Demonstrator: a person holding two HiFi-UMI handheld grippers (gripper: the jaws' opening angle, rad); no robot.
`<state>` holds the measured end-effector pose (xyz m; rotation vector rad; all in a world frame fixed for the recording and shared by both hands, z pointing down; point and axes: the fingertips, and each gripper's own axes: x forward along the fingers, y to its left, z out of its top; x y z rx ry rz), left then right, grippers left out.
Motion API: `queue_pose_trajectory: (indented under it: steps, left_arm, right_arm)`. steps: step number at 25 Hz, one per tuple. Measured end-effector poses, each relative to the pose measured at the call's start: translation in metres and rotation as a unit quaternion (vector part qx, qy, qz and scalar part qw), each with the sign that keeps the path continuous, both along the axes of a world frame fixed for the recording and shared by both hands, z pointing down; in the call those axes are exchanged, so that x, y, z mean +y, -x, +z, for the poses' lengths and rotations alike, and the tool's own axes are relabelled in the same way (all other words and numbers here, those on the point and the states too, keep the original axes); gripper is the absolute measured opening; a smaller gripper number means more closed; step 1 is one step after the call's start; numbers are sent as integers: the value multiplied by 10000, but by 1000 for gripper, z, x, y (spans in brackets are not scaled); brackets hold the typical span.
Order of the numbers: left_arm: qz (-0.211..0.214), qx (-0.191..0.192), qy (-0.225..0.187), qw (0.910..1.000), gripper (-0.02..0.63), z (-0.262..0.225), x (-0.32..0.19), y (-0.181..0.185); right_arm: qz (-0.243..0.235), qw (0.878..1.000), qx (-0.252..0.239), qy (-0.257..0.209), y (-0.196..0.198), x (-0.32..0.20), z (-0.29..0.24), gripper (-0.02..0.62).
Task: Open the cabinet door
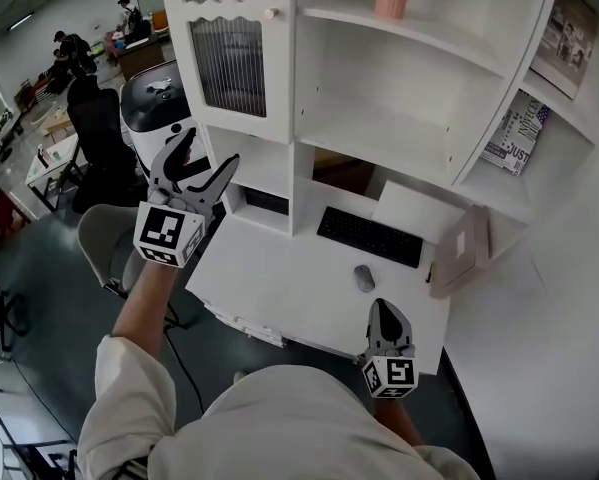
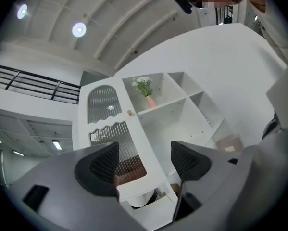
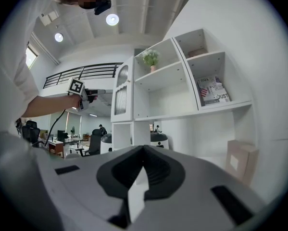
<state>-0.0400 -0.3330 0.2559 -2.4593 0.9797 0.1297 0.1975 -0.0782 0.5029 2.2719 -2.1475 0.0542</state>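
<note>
Cabinet door [image 1: 229, 63], white with ribbed glass and a small round knob [image 1: 270, 13], stands in the upper left of the head view, shut flush against its frame at the left end of the white shelf unit [image 1: 419, 88]. The only readable print is "JUST" on a magazine [image 1: 514, 136] leaning in a shelf at the right; the square markers on both tools carry no words. The left hand-held gripper [image 1: 209, 153] is raised just below the door's lower edge, its jaws spread wide with nothing between them. The right hand-held gripper [image 1: 387, 318] hangs low at the near edge of the desk [image 1: 279, 278], jaws pressed together and empty. Left of the door's free edge the room opens onto grey floor, with an office chair [image 1: 99, 128] and a round white appliance [image 1: 159, 93] close by. A black keyboard [image 1: 369, 236], a grey mouse [image 1: 364, 278] and a cardboard box [image 1: 459, 253] lie on the white desk.
</note>
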Motion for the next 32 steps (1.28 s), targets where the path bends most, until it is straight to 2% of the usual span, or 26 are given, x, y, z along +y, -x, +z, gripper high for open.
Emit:
queue_pose_trajectory:
  steps: [12, 20, 32]
  left_arm:
    - [46, -492, -488, 9976, 333, -62, -38, -39]
    - [35, -1005, -659, 9927, 319, -88, -69, -69]
    - [-162, -1380, -1008, 9852, 284, -129, -101, -103]
  right_arm:
    - [326, 9995, -57, 0, -15, 19, 5, 3]
    - [647, 9978, -128, 19, -30, 37, 10, 3]
    - [1120, 9934, -233, 42, -52, 64, 18, 3]
